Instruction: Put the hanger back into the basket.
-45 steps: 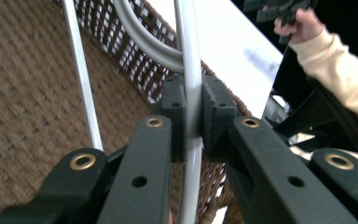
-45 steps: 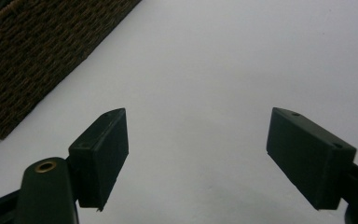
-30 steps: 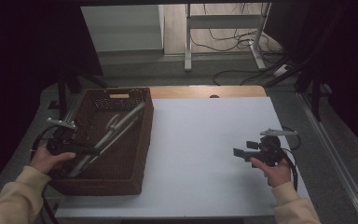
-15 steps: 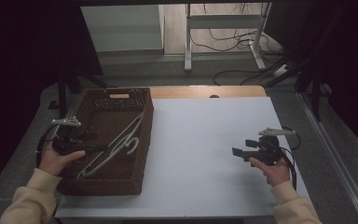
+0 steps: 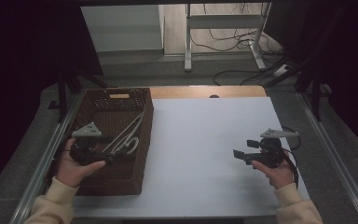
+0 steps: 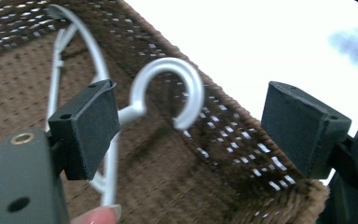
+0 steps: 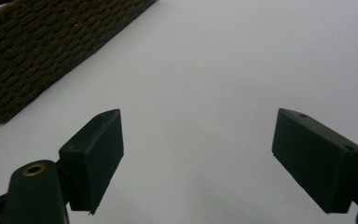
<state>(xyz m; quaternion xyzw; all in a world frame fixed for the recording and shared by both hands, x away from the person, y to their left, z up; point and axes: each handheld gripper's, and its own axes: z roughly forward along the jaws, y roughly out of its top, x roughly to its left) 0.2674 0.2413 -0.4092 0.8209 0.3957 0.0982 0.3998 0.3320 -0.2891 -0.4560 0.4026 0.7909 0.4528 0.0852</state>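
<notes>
The left gripper point(image 6: 186, 135) hangs over the basket point(image 5: 135, 175), jaws apart around the white hanger point(image 6: 168, 91), apparently freeing it; the right gripper point(image 5: 248, 150) idles above the desk point(image 5: 200, 140), jaws apart.

— Any room for my left gripper point(image 6: 186, 140)?
— Little: the basket point(image 5: 142, 140) wall rises beside it, and the white hanger point(image 6: 168, 88) hook curls between my spread jaws.
— And my right gripper point(image 7: 198, 158)?
— Bare white table point(image 5: 200, 140) all round.

White hanger point(image 5: 123, 138) lying inside brown wicker basket point(image 5: 121, 177).

Tool point(image 7: 198, 158) agape, white table point(image 7: 223, 70), perhaps wicker basket point(image 7: 42, 42)
</notes>
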